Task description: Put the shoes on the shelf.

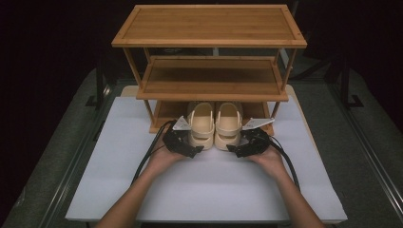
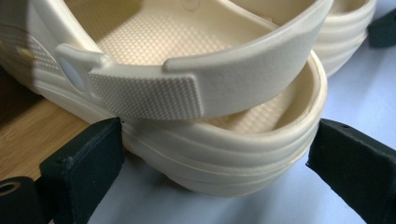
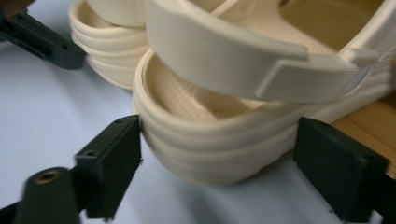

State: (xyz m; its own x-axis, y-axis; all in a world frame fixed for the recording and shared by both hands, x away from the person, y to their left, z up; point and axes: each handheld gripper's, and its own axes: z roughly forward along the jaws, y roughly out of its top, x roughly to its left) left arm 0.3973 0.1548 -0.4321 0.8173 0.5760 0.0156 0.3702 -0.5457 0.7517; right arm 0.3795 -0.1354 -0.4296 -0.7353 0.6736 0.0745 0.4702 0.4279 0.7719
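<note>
Down at the tips first: the left gripper (image 2: 212, 158) has its two black jaws spread around the heel of the left clog (image 2: 219, 140), one jaw touching or just beside the shoe's side, the other standing off with a gap, so that is a released stance, not a clamp. Same story on the other side: the right gripper (image 3: 217, 163) straddles the heel of the right clog (image 3: 215, 149), near jaw right at the rim, far jaw clear of it, so it too is let go rather than pinched. From the high view the left gripper (image 1: 192, 142) and the right gripper (image 1: 240, 142) sit at the back ends of the pair, each in a hand (image 1: 164, 156), with black cables (image 1: 147, 156) trailing toward the near edge. The two clogs stand side by side, toes pushed onto the bottom shelf of a bamboo shoe rack (image 1: 209, 40), heels hanging out over the white table top (image 1: 214, 190). The rack has three wooden tiers, the upper two bare. The table top lies on a wider grey floor (image 1: 366, 123), with a dark room behind. As for the shoes: cream-coloured moulded foam, ribbed bands around the sole, a dimpled footbed, and a heel strap (image 2: 196, 79) with a textured end pinned by a pale round rivet (image 2: 72, 72).
</note>
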